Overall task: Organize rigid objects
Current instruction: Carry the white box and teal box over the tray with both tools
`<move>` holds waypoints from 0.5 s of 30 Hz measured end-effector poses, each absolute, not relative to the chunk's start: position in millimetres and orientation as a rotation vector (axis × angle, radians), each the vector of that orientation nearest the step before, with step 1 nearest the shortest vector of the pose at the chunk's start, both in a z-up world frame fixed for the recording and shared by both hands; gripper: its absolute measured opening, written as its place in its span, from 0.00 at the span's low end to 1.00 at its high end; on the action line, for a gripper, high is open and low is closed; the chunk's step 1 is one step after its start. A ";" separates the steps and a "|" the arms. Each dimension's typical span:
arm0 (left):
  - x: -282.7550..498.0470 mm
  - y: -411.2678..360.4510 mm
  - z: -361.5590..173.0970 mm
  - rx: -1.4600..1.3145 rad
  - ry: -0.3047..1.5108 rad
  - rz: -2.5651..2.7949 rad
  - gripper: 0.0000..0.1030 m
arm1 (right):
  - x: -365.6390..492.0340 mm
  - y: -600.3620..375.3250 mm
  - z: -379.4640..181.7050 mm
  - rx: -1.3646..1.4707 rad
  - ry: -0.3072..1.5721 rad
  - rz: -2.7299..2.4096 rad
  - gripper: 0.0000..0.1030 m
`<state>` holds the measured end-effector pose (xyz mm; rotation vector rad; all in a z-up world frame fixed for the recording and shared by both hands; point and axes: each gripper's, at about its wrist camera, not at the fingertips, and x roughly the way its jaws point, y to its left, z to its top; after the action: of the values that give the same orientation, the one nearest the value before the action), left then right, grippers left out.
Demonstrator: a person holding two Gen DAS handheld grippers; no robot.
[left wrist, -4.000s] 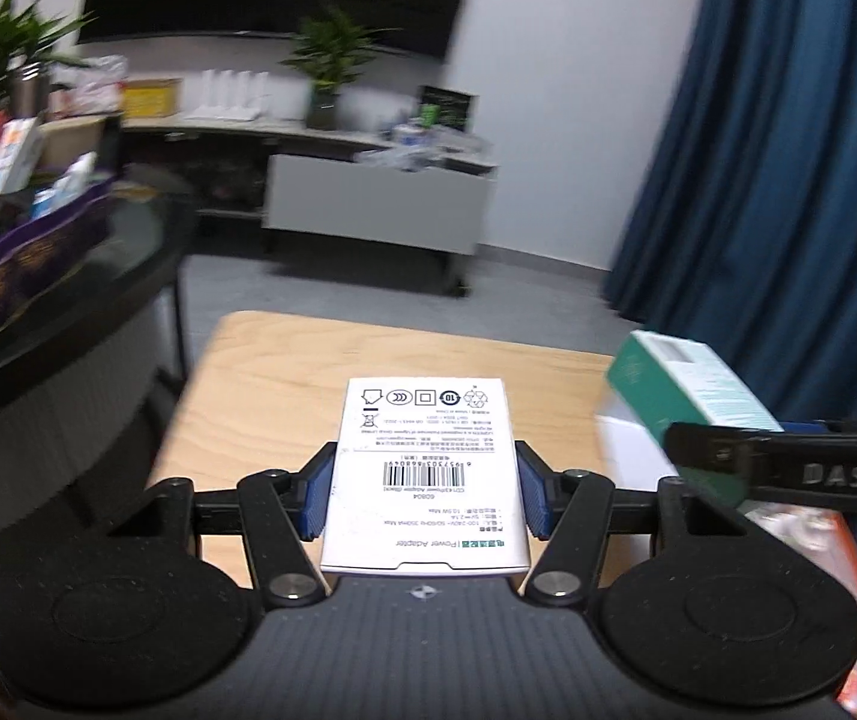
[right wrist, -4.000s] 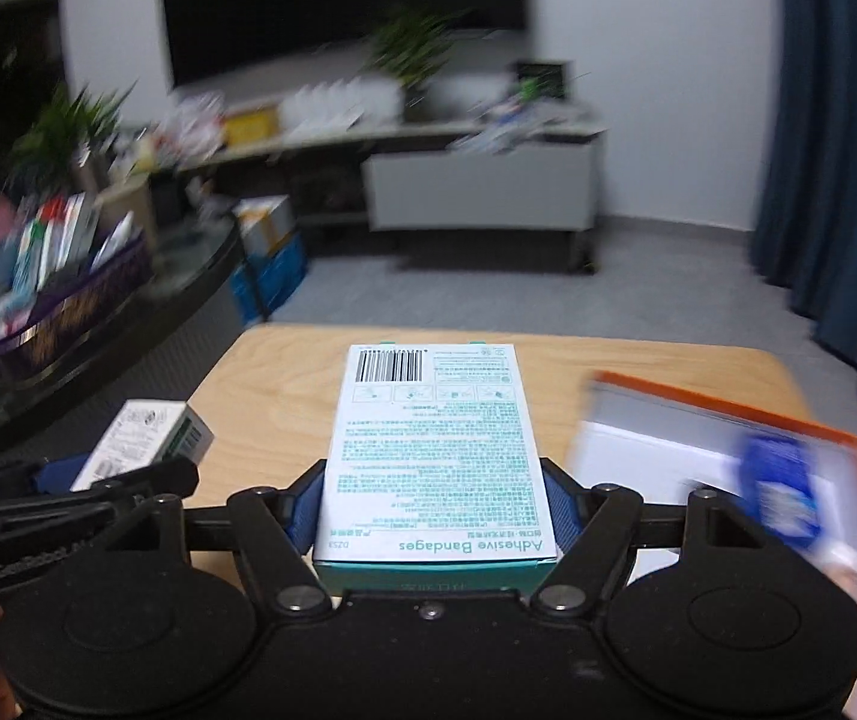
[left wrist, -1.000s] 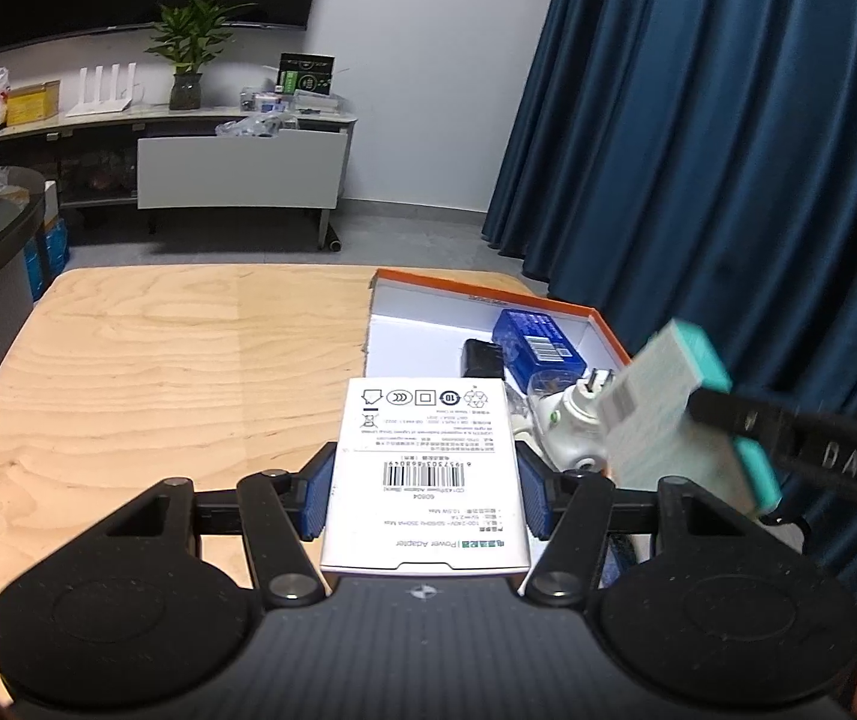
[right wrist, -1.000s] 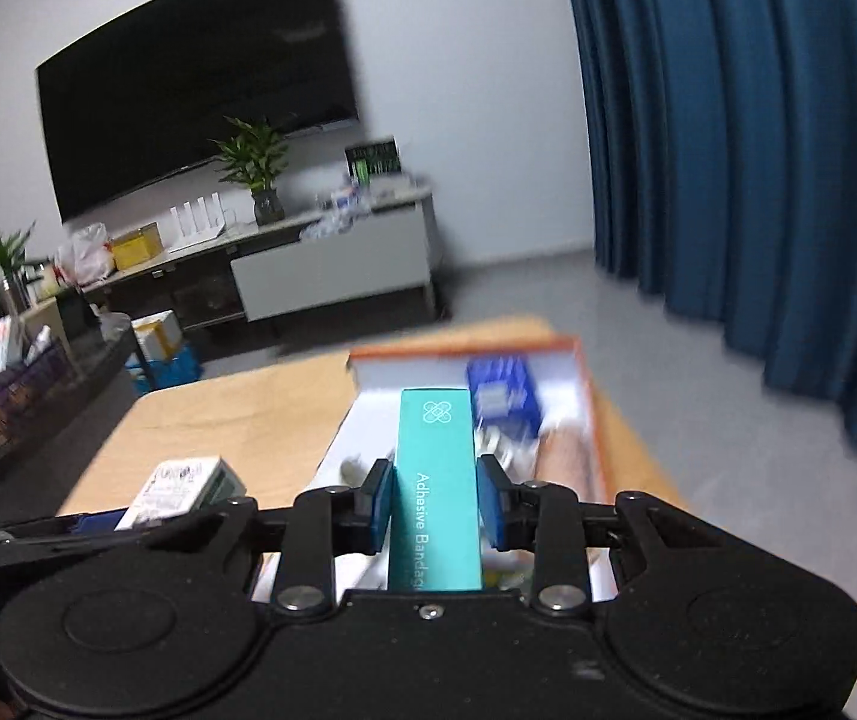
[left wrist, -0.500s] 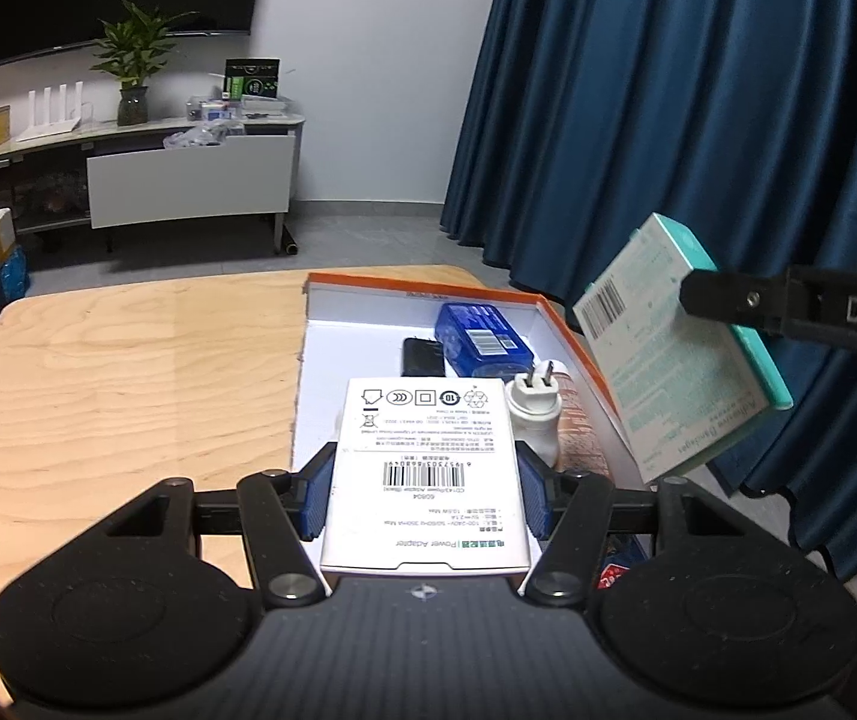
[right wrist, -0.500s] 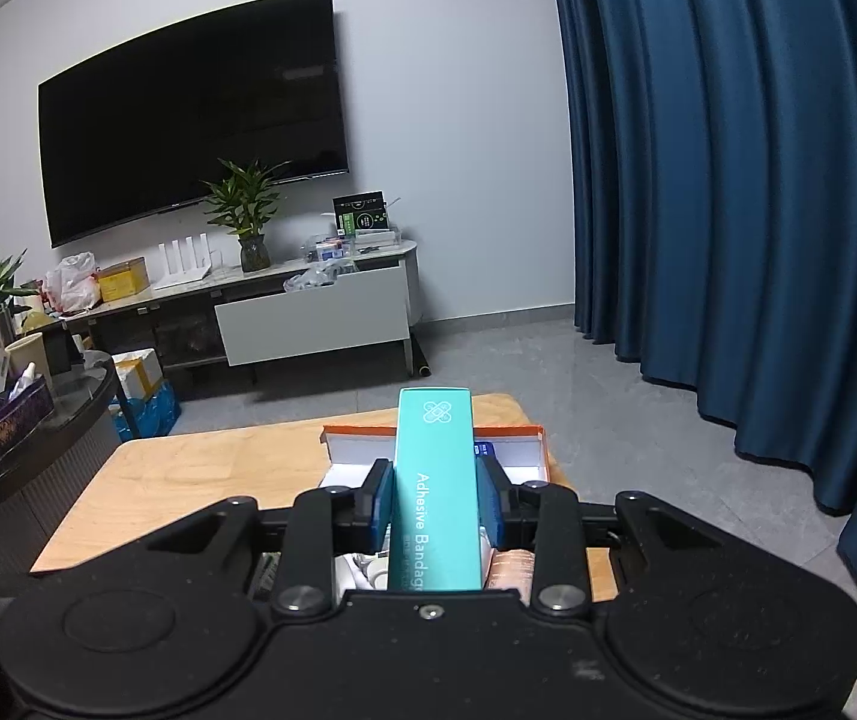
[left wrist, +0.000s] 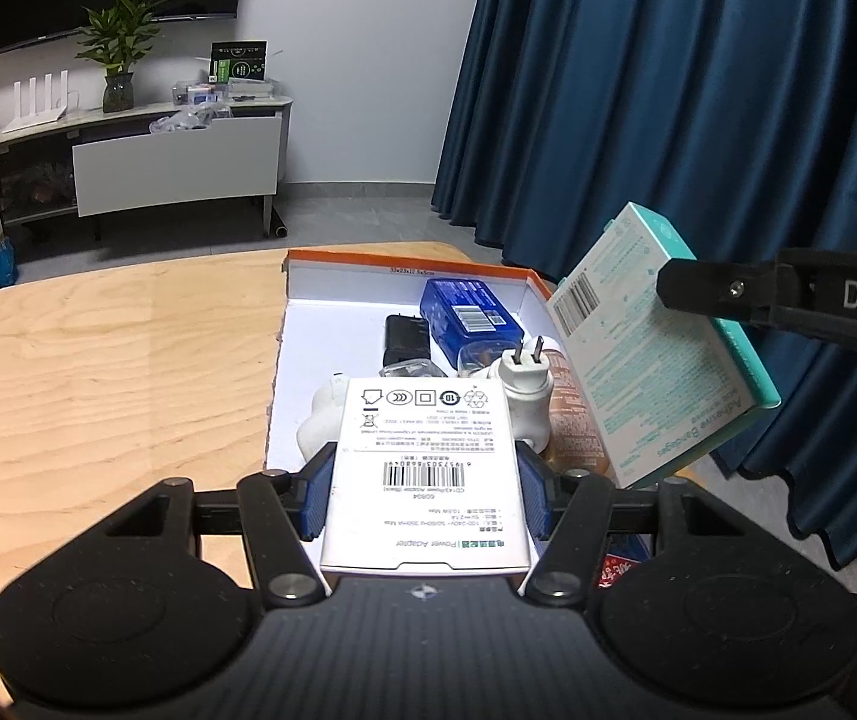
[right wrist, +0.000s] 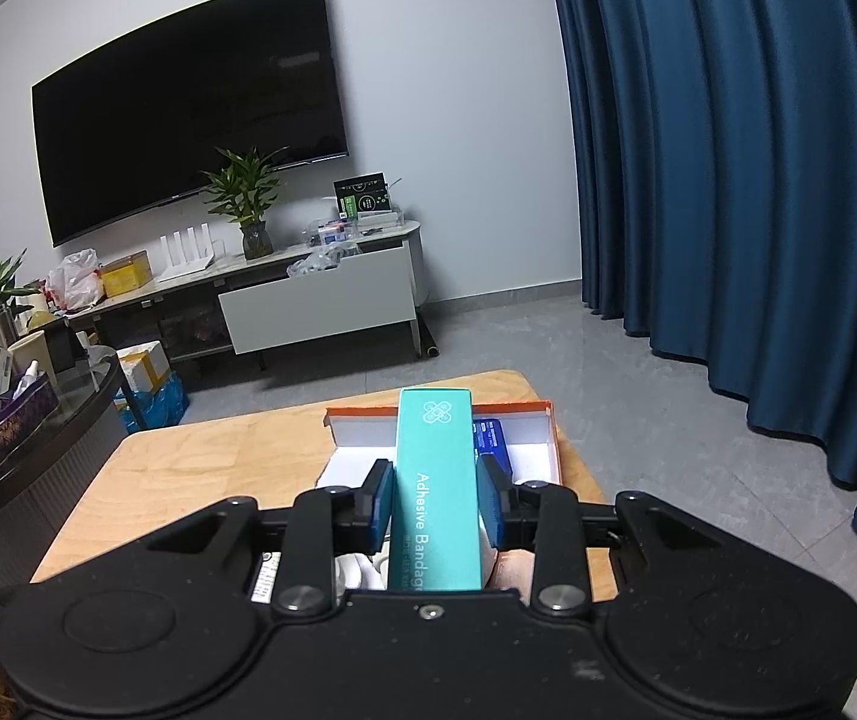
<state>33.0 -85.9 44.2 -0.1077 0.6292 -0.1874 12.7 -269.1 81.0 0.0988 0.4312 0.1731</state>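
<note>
My left gripper is shut on a white power adapter box, held flat above the near end of an orange-rimmed white tray. In the tray lie a blue box, a black adapter, a white plug and a white lump. My right gripper is shut on a teal adhesive bandage box, held on edge above the same tray. In the left wrist view that bandage box hangs tilted at the tray's right side.
The tray lies on the right part of a light wooden table. Blue curtains hang close on the right. A TV cabinet with a plant stands across the room, and a dark counter with a purple basket is at the left.
The left gripper with the adapter box has drifted right, over the tray. The bandage box in the right gripper has risen and tilted beside the tray's right edge.
</note>
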 end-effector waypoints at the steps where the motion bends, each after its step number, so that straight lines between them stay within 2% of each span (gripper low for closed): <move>1: 33.5 -86.2 43.9 -0.108 0.631 -0.188 0.58 | 12.5 -268.4 80.8 0.099 0.433 0.174 0.36; 15: 39.9 -94.6 36.5 -0.096 0.653 -0.213 0.58 | 34.6 -272.3 85.3 0.129 0.430 0.188 0.36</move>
<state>39.9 -94.6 36.5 -0.0956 0.6526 -0.2127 34.6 -272.3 85.3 0.1293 0.4305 0.1876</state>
